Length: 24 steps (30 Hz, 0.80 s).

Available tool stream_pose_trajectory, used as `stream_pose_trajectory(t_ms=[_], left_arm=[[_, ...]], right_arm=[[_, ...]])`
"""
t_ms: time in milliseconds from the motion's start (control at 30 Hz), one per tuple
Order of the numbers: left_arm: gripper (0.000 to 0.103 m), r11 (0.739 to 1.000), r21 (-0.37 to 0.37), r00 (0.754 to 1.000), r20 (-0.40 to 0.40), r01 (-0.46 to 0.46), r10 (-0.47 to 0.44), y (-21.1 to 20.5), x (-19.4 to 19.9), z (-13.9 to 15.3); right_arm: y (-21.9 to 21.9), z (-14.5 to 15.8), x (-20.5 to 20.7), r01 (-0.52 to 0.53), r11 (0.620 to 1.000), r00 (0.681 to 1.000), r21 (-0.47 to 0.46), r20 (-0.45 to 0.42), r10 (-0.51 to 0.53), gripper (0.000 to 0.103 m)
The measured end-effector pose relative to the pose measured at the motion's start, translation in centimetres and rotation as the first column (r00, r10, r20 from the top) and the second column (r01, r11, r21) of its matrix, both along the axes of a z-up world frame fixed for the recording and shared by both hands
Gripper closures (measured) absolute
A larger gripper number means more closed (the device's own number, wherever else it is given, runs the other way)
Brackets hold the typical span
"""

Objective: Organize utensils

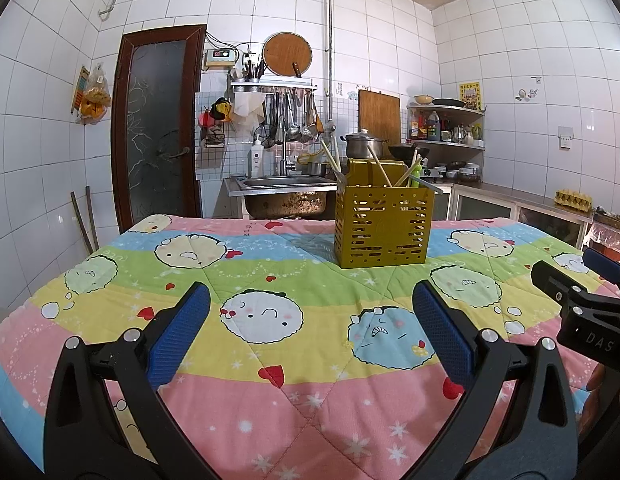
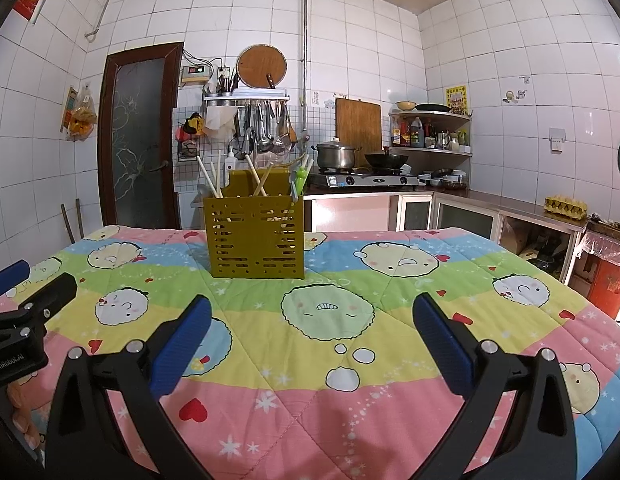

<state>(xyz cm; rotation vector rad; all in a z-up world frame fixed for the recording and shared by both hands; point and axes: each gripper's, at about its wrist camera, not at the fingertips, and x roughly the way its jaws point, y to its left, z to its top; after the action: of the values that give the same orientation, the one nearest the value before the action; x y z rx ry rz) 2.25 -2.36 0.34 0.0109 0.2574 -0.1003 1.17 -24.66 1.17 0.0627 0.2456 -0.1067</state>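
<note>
**Q:** Tongs first: how do they stand?

**A:** Both pairs are spread wide, holding nothing and touching nothing. The left tongs [image 1: 310, 320] hover above a desk covered by a quilt [image 1: 270, 400] striped in pink, yellow, green and blue with cartoon faces. The right tongs [image 2: 311, 328] hover the same way, side by side with the left.

**Q:** Where are the utensils?

**A:** In a mustard-yellow slotted basket [image 1: 383, 228] standing upright on the quilt toward the far edge of the desk, well apart from both tongs. Chopsticks [image 2: 214, 178] lean out of its top, along with something green [image 2: 300, 176] that is too small to identify.

**Q:** What is hidden or cut off?

**A:** The basket's contents below the rim show only as slivers through the slots. Each view catches only the edge of the other tool, and part of a hand [image 2: 24, 416] behind it.

**Q:** Any readable writing?

**A:** White letters "DAS" on the right tool's body in the left view; "GenRobot.AI" on the left tool's body in the right view. A yellow wall poster [image 2: 455, 98] is too small to read.
</note>
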Motion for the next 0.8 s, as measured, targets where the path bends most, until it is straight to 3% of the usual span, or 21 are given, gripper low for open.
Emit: stream_pose_trajectory(t_ms=[800], left_arm=[[0.005, 1.000, 0.002, 1.000, 0.020, -0.002, 0.002, -0.12, -0.58, 0.36]], right_arm=[[-0.18, 0.09, -0.11, 0.002, 1.000, 1.000, 0.000, 0.000, -0.002, 0.005]])
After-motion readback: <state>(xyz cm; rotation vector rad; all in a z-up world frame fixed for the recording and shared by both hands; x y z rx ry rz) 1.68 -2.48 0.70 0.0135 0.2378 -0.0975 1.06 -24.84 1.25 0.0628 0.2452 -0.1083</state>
